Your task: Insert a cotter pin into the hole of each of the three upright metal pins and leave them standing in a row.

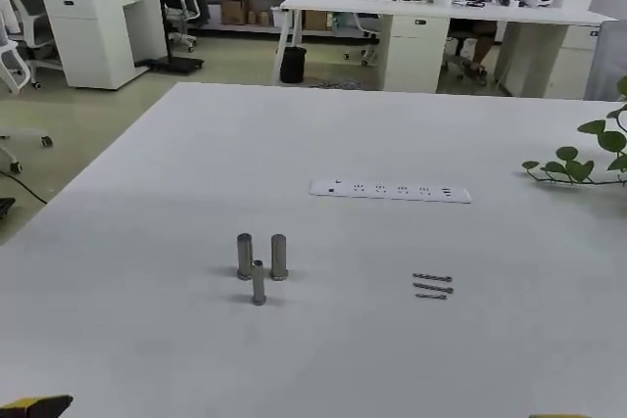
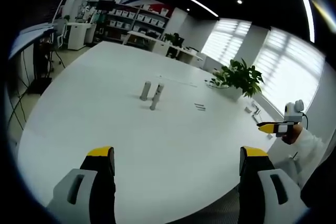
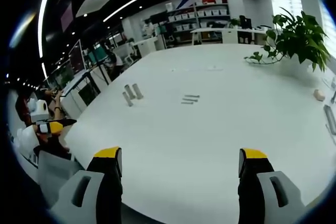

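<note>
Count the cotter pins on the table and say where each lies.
3 cotter pins, lying parallel on the white table, right of the three upright metal pins: the far one, the middle one, the near one. None looks hidden.

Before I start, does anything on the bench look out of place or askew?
Nothing is toppled or damaged. The three metal pins stand upright but bunched in a triangle, not a row. The three cotter pins lie loose to their right.

metal pins [image 1: 258,266] left | cotter pins [image 1: 432,287] right | power strip [image 1: 390,191] behind
</note>
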Demonstrator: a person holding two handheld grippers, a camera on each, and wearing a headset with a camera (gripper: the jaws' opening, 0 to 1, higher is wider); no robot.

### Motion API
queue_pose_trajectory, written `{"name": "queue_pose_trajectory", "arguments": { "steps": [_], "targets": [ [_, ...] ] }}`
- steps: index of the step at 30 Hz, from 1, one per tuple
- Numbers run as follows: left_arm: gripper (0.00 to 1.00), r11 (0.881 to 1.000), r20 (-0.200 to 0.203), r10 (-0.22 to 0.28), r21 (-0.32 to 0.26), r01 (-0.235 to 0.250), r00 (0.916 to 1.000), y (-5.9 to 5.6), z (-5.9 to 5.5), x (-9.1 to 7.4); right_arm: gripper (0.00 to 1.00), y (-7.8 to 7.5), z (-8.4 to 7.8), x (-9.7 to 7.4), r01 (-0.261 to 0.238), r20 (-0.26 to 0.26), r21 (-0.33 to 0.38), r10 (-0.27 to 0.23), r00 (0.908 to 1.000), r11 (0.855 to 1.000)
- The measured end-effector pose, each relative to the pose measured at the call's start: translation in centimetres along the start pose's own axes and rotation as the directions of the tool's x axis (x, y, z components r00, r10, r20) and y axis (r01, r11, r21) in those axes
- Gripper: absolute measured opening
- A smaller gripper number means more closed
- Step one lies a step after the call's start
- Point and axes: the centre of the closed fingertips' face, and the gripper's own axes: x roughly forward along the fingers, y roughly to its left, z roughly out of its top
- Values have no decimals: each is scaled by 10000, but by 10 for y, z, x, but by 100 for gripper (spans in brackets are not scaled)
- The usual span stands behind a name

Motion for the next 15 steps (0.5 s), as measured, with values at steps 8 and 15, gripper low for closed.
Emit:
{"name": "queue_pose_trajectory", "arguments": {
  "steps": [8, 15],
  "targets": [
    [99, 10000, -117, 71, 42, -70, 9999, -1, -2, 1, 90, -2, -2, 1, -33, -64, 22, 33, 10000, 10000],
    [99, 9999, -96, 97, 92, -96, 9999, -2, 2, 3, 90, -5, 0, 1, -45, -90, 19, 45, 9999, 10000]
  ]
}}
